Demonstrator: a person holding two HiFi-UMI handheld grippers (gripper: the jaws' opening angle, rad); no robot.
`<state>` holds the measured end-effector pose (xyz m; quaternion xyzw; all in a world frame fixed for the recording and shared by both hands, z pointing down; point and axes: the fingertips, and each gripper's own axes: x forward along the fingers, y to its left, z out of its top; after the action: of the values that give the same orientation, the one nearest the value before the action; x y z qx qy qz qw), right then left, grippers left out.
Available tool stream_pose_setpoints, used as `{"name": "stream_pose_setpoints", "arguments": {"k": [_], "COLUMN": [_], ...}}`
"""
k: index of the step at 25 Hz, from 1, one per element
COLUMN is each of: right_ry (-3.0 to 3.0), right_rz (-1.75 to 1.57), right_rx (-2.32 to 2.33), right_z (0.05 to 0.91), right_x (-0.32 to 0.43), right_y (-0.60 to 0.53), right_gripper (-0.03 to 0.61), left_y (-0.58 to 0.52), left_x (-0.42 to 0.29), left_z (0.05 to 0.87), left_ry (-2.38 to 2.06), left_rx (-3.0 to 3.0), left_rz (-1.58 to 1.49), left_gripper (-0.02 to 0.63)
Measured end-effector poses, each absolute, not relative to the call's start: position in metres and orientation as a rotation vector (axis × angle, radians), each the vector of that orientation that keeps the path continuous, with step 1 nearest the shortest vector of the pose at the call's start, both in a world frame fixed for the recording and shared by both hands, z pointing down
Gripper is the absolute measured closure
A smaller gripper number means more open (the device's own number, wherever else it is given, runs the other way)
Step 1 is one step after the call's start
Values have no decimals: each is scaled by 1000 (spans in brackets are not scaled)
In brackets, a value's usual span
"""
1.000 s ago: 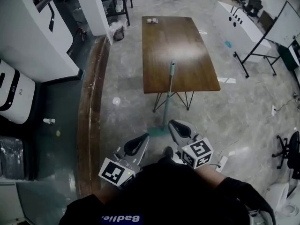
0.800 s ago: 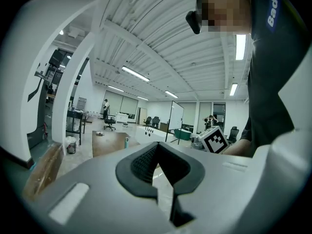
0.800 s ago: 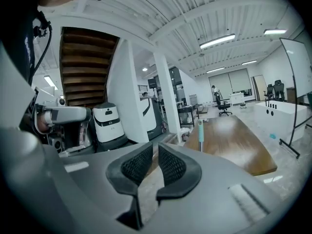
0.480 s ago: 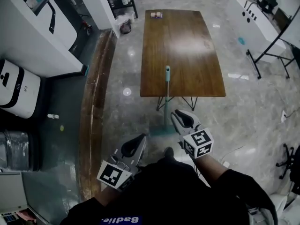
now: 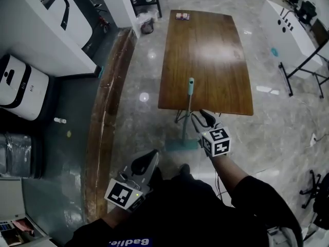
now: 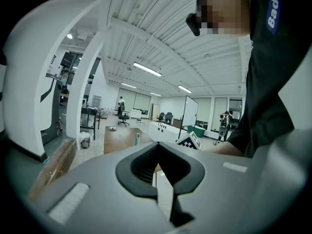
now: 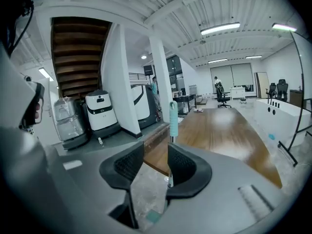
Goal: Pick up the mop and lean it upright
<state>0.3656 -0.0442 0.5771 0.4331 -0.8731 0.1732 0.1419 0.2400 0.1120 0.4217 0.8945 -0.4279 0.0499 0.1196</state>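
At the table's (image 5: 205,50) near short edge the mop (image 5: 186,118) stands close to upright, its shaft leaning at that edge. Its teal grip (image 5: 190,85) tops out over the tabletop in the head view. The flat teal head (image 5: 181,145) sits on the floor (image 5: 149,76) just in front of the table.

Beside the shaft, on its right and just off the table's near edge, is the right gripper (image 5: 203,118). Its jaws are opening and not clamped. In the right gripper view the shaft shows in the gap, hard up by the right-hand pad, with the left-hand pad well off it. Can't tell whether that right-hand pad touches the shaft.

Further back from the table, left of the mop head and close to the person's body, is the left gripper (image 5: 147,159). Its tips are closed together with nothing in them; only floor shows through the slit below them in the left gripper view.

Other items, placed off the table:
- small box (image 5: 182,16) on the tabletop at the far end
- long wooden strip (image 5: 103,127) on the floor along the table's left side
- white machine (image 5: 18,86) further left, beyond that strip
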Motion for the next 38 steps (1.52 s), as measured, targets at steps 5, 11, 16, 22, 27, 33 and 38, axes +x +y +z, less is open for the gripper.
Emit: {"name": "stream_pose_setpoints", "arguments": {"k": [5, 11, 16, 22, 27, 33, 38], "right_ry": [-2444, -2349, -2279, -2227, -2200, -2192, -2215], "right_rz": [504, 542, 586, 621, 599, 605, 595], "right_rx": [1247, 1295, 1331, 1375, 1428, 1445, 1431], "right_z": [601, 629, 655, 671, 674, 672, 668], "right_x": [354, 351, 343, 339, 336, 336, 329], "right_y": [-74, -110, -131, -148, -158, -151, -134], "right_gripper": [393, 373, 356, 357, 438, 469, 469], "left_y": [95, 78, 70, 69, 71, 75, 76], "left_x": [223, 200, 179, 153, 134, 128, 134], "left_z": [421, 417, 417, 421, 424, 421, 418], "left_ry": [-1233, -1208, -1191, -1199, -1222, -1224, -1211], "left_rx": [2625, 2652, 2654, 2631, 2606, 2612, 2633], "left_rz": [132, 137, 129, 142, 141, 126, 114], "left_gripper": [594, 594, 594, 594, 594, 594, 594]}}
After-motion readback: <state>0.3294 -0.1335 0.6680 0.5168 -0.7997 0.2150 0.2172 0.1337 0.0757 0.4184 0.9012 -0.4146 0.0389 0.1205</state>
